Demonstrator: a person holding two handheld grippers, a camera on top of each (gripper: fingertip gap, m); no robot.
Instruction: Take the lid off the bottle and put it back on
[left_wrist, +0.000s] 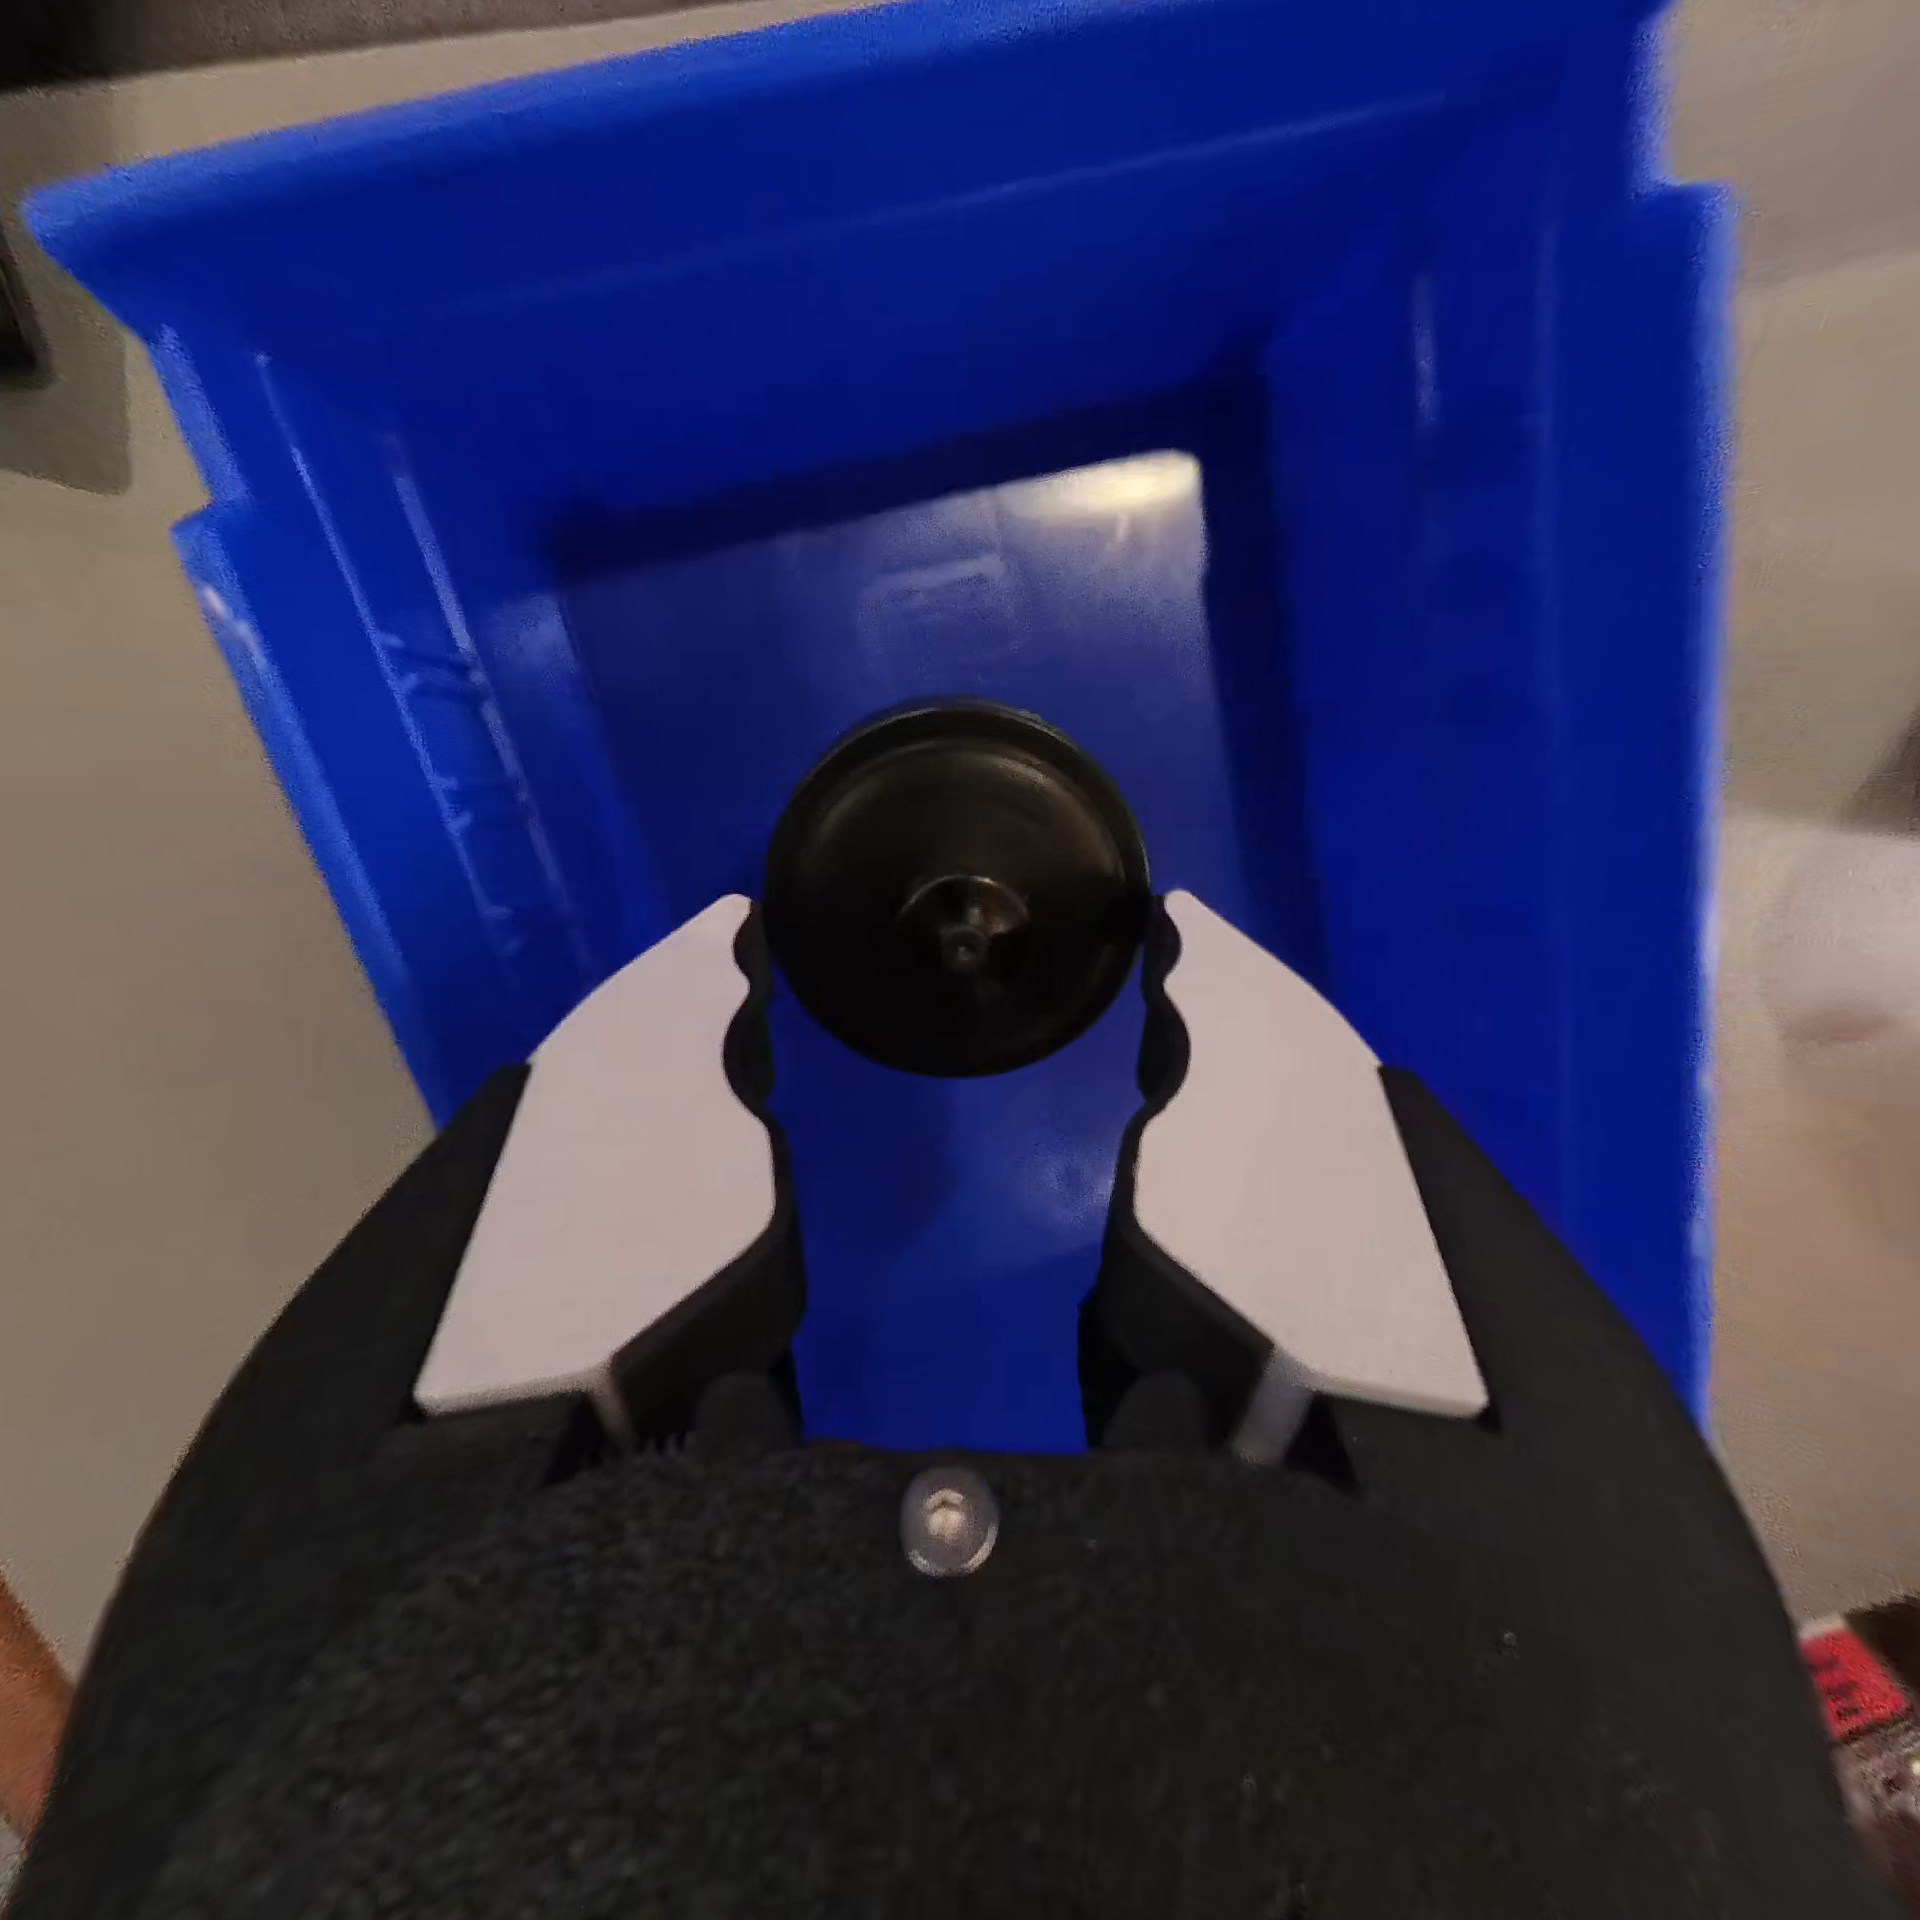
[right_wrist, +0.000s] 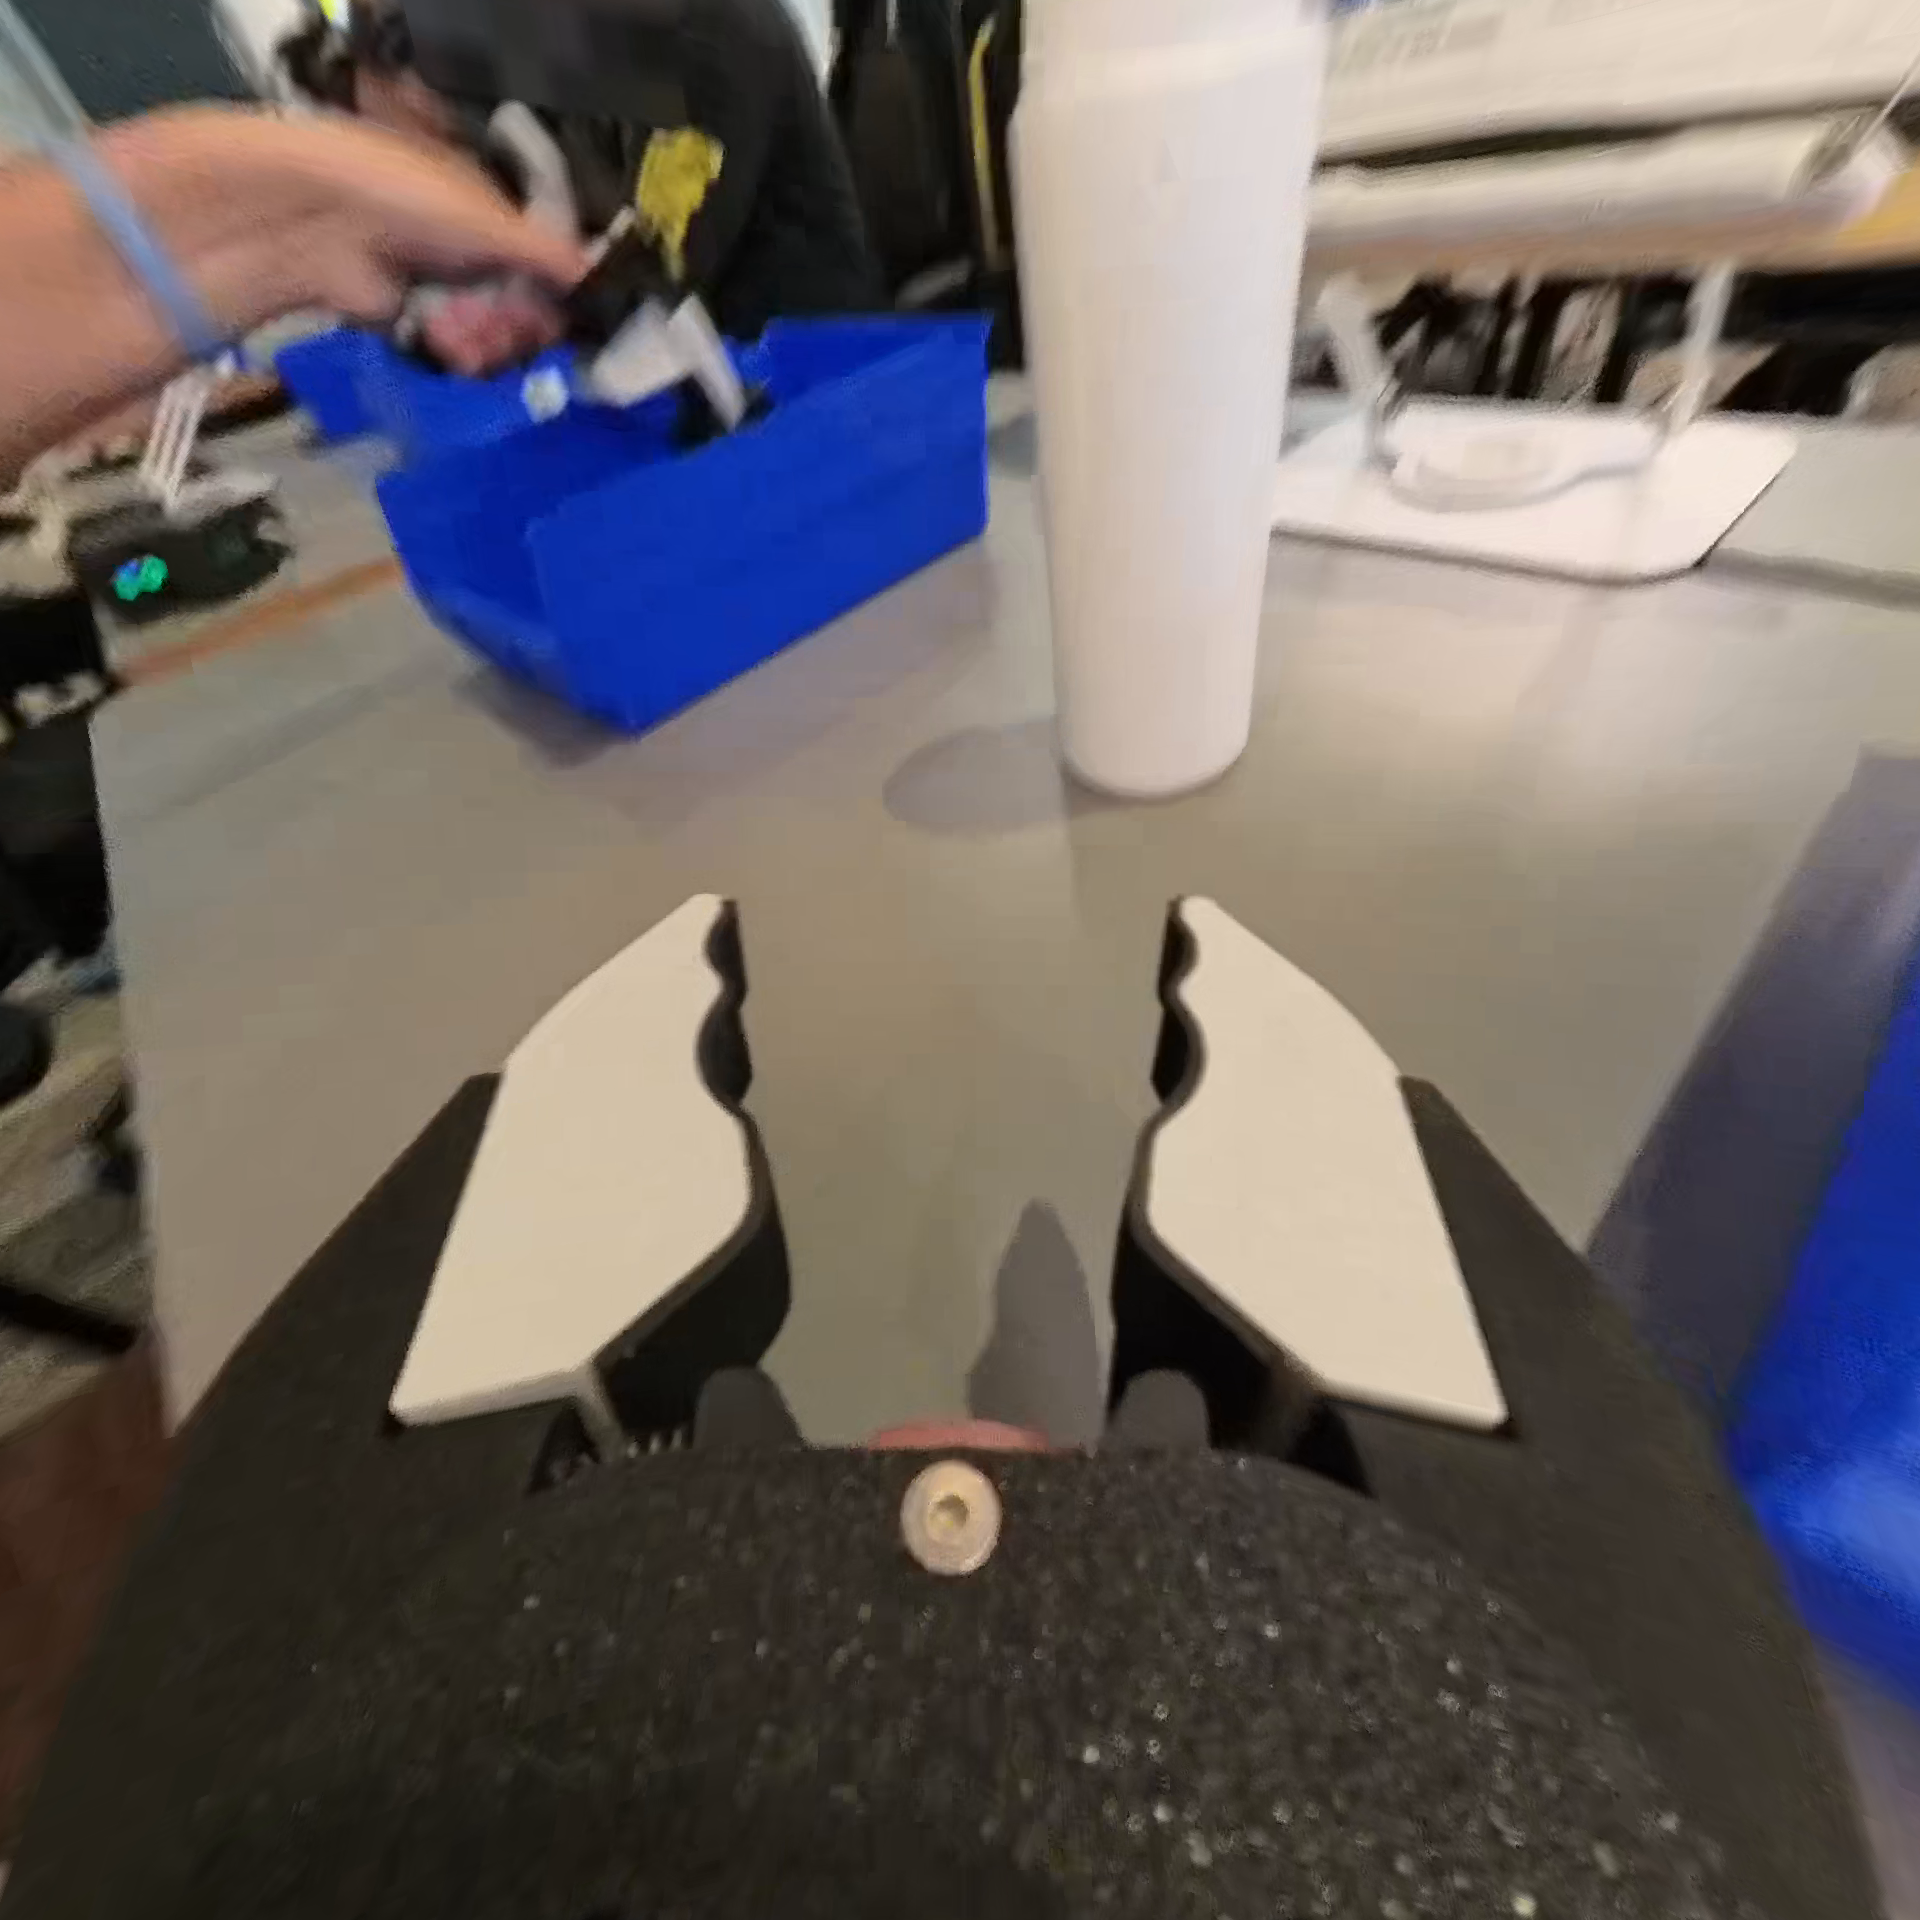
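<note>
While clamped in the left gripper (left_wrist: 956, 914), round black lid (left_wrist: 951, 883), glossy, central knob

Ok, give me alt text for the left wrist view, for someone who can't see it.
The left gripper holds a round black lid between its fingertips, above the inside of a blue plastic bin. The bin stands on a pale surface, and the picture is slightly blurred.
</note>
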